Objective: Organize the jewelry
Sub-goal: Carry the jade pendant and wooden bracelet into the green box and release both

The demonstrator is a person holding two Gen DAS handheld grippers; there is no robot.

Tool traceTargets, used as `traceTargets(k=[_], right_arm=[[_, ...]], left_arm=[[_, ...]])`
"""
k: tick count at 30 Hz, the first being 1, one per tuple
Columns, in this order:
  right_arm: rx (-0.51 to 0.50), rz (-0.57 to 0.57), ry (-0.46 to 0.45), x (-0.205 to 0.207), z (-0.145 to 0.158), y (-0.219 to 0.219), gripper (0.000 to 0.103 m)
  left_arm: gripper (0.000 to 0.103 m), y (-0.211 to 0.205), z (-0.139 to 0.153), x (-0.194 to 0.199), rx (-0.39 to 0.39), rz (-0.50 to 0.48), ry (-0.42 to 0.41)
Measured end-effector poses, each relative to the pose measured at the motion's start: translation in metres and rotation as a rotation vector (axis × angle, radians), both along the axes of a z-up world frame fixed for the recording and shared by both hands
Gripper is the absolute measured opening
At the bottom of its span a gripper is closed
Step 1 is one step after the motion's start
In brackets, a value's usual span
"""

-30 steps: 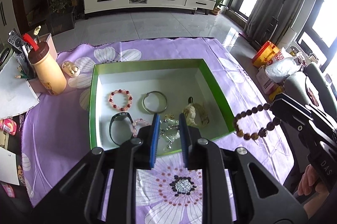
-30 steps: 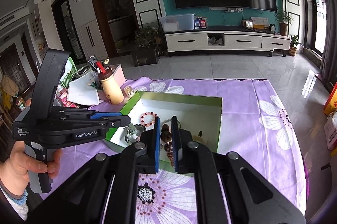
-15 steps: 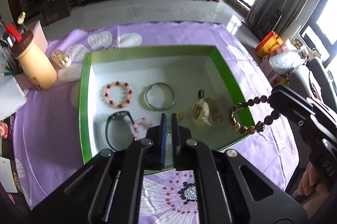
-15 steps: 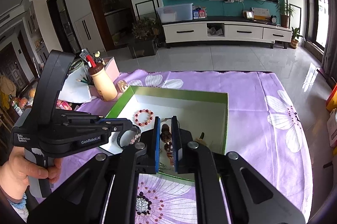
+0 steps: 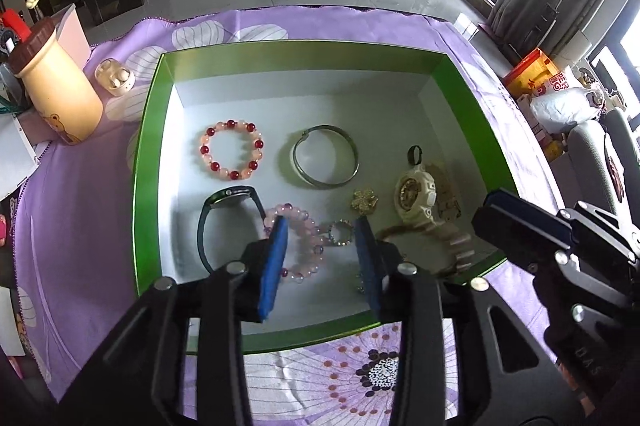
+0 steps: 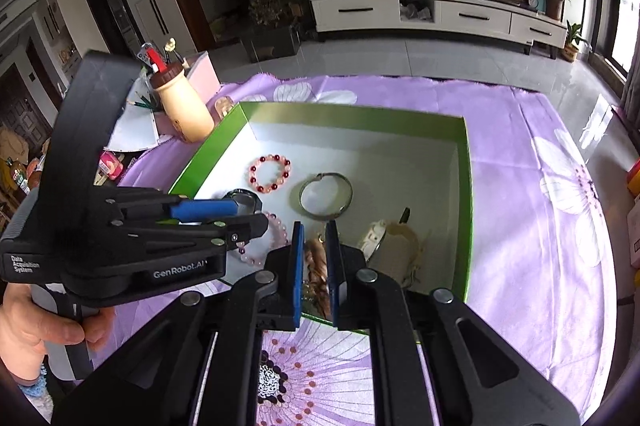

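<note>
A green box (image 5: 300,47) with a white floor holds a red-and-pink bead bracelet (image 5: 232,153), a silver bangle (image 5: 324,161), a black watch (image 5: 224,222), a cream watch (image 5: 416,193), a gold flower brooch (image 5: 364,201), a pale pink bead bracelet (image 5: 304,242) and a small sparkly ring piece (image 5: 340,232). My left gripper (image 5: 320,226) hangs low over the box's near side. Its jaws are opening, with nothing pressed between them. The pink bracelet and the sparkly piece lie beneath the gap. My right gripper (image 6: 314,228) is shut on a brown bead bracelet (image 6: 316,266) over the box's near right part.
The box sits on a purple flowered cloth (image 5: 320,378). A cream bottle with a brown cap (image 5: 56,93) and a small earbud case (image 5: 114,77) stand left of the box. A hand (image 6: 36,326) holds the left gripper's handle. Papers and clutter lie at the far left.
Both grippers sank toward the box. The left gripper, shut around a sparkly piece before, now stands open with that piece on the box floor. The right carried the brown bracelet from outside the right rim over the box.
</note>
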State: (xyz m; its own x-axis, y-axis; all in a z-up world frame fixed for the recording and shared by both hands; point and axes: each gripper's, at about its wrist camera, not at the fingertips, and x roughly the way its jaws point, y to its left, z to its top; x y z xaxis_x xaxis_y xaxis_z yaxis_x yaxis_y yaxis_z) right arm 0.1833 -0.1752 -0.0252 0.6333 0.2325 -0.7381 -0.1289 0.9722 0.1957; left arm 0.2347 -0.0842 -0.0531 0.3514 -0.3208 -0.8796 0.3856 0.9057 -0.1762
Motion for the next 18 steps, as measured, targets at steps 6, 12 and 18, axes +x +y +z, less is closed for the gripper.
traceTargets(k=[6, 12, 18], right_arm=[[-0.001, -0.008, 0.009, 0.0, -0.003, -0.001, 0.014], [-0.003, -0.025, 0.002, -0.001, 0.001, -0.007, 0.014], [-0.011, -0.039, 0.008, -0.002, 0.005, -0.008, 0.022]], left_arm=[[0.042, 0.001, 0.005, -0.002, 0.01, 0.005, -0.02], [0.053, 0.003, 0.01, -0.004, 0.023, 0.013, -0.041], [0.06, 0.005, 0.015, -0.006, 0.036, 0.022, -0.058]])
